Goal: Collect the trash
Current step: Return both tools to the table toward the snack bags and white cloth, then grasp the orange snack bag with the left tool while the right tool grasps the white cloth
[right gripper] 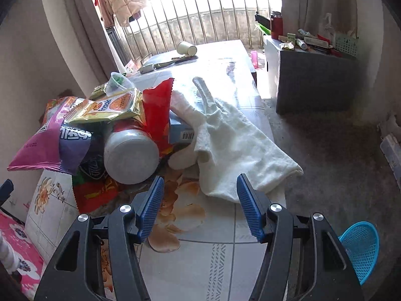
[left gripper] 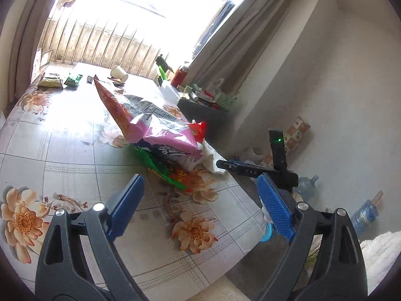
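Note:
A heap of trash lies on the flowered table point(left gripper: 62, 135): a pink snack bag point(left gripper: 170, 140), a green and red wrapper point(left gripper: 165, 173), a yellow snack packet point(right gripper: 110, 107), a red wrapper point(right gripper: 156, 115) and a white tub point(right gripper: 131, 154) on its side. A white cloth point(right gripper: 233, 145) is draped at the table's right edge. A paper cup point(left gripper: 119, 73) lies at the far end. My left gripper point(left gripper: 200, 200) is open and empty, just short of the heap. My right gripper point(right gripper: 200, 205) is open and empty, in front of the tub and cloth.
A blue mesh basket point(right gripper: 361, 248) sits on the floor right of the table. A dark cabinet point(right gripper: 313, 82) with clutter stands at the far right. More packets point(left gripper: 50, 81) lie at the table's far left. Water bottles point(left gripper: 307, 184) lie on the floor.

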A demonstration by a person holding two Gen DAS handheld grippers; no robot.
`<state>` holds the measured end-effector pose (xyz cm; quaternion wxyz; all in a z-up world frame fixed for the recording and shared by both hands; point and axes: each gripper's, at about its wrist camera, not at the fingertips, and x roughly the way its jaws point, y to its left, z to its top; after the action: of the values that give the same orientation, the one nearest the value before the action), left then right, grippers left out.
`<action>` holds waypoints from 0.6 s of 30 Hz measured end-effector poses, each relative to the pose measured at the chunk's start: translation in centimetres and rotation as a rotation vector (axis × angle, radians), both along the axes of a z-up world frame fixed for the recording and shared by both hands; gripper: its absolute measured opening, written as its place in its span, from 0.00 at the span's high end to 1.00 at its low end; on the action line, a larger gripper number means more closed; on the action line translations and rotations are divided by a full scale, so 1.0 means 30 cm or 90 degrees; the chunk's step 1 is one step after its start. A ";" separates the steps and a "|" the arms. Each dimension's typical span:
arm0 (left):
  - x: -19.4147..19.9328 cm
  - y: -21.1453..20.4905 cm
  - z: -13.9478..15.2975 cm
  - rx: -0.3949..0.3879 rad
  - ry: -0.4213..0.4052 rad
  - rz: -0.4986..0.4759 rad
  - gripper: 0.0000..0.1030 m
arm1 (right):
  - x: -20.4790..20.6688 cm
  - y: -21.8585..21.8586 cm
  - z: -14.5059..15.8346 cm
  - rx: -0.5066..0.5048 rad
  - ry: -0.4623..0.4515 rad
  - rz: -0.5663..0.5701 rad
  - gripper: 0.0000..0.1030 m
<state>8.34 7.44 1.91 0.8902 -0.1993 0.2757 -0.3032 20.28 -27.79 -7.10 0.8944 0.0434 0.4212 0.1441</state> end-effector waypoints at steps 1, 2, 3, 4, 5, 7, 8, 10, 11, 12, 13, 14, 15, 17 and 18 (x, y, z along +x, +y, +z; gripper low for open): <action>0.017 0.030 0.012 -0.028 0.005 0.005 0.15 | 0.019 0.007 -0.014 -0.014 0.005 -0.004 0.42; 0.047 0.048 0.011 -0.050 0.018 0.014 0.15 | 0.043 0.022 -0.028 -0.028 0.010 -0.005 0.42; 0.082 0.074 0.006 -0.074 0.037 0.020 0.15 | 0.055 0.032 -0.041 -0.040 0.013 -0.005 0.43; 0.117 0.094 -0.005 -0.099 0.059 0.022 0.15 | 0.063 0.040 -0.049 -0.051 0.014 -0.007 0.43; 0.154 0.115 -0.017 -0.126 0.084 0.024 0.15 | 0.072 0.055 -0.058 -0.061 0.016 -0.007 0.44; 0.213 0.143 -0.047 -0.168 0.116 0.028 0.15 | 0.086 0.083 -0.078 -0.078 0.026 -0.002 0.44; 0.238 0.147 -0.057 -0.176 0.125 0.032 0.15 | 0.087 0.095 -0.088 -0.090 0.032 -0.001 0.46; 0.283 0.146 -0.074 -0.185 0.136 0.036 0.15 | 0.086 0.123 -0.098 -0.124 0.030 -0.008 0.50; 0.302 0.165 -0.075 -0.192 0.146 0.038 0.15 | 0.084 0.132 -0.096 -0.129 0.030 -0.010 0.56; 0.323 0.166 -0.085 -0.202 0.157 0.037 0.15 | 0.081 0.132 -0.093 -0.126 0.033 -0.015 0.67; 0.343 0.163 -0.096 -0.212 0.168 0.033 0.15 | 0.085 0.133 -0.089 -0.122 0.038 -0.023 0.71; 0.361 0.163 -0.108 -0.218 0.179 0.032 0.15 | 0.088 0.127 -0.087 -0.114 0.042 -0.029 0.78; 0.377 0.159 -0.120 -0.224 0.189 0.031 0.15 | 0.088 0.118 -0.086 -0.102 0.047 -0.036 0.89; 0.395 0.150 -0.138 -0.237 0.204 0.024 0.15 | 0.095 0.095 -0.088 -0.073 0.057 -0.054 0.93; 0.400 0.144 -0.147 -0.240 0.210 0.024 0.15 | 0.091 0.086 -0.089 -0.059 0.063 -0.062 0.94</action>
<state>20.35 11.76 -2.50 0.7856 -0.4135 0.3524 -0.2961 23.02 -25.21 -9.78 0.8796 0.0294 0.4683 0.0785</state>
